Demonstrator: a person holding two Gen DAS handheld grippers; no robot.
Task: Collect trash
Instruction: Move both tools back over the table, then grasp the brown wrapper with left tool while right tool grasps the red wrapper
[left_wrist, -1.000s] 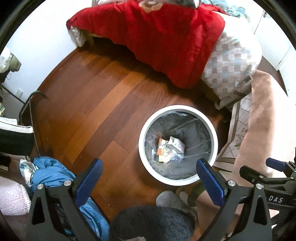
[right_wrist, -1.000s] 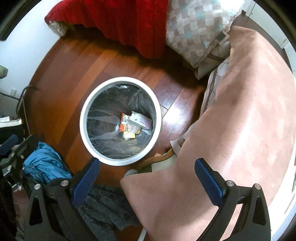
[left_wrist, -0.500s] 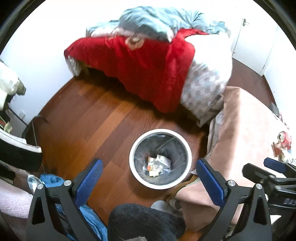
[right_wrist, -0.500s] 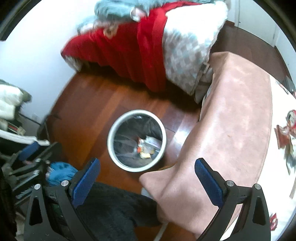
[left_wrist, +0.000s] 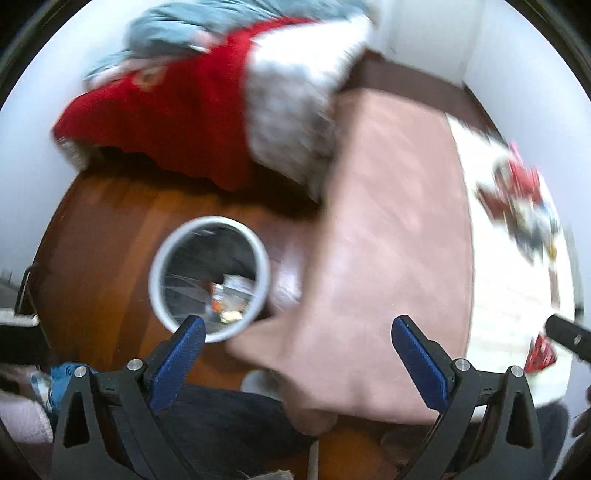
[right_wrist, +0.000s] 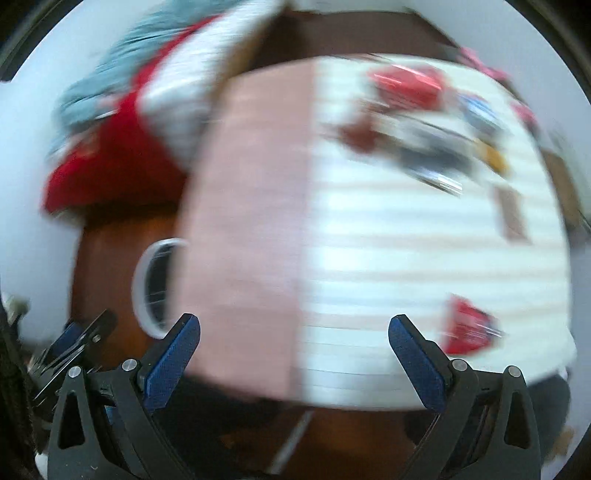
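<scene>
A white round trash bin (left_wrist: 168, 251) with a grey liner stands on the wood floor and holds some wrappers (left_wrist: 229, 295). It shows partly behind the table in the right wrist view (right_wrist: 142, 284). My left gripper (left_wrist: 297, 328) is open and empty, above the bin and the table's corner. My right gripper (right_wrist: 293, 326) is open and empty over the table. Red wrappers lie on the white striped tabletop (right_wrist: 369, 258): one near the front right (right_wrist: 467, 326), one at the far side (right_wrist: 406, 86). Both views are blurred.
A pink cloth (left_wrist: 388, 236) covers the table's left part. A bed with a red blanket (left_wrist: 177, 122) stands behind. Several other blurred items (right_wrist: 439, 155) lie on the far tabletop. Blue clothing (left_wrist: 62, 371) lies on the floor at the left.
Both grippers have risen and swung right, away from the bin toward the table. The tabletop with its wrappers has come into view. Both stay open.
</scene>
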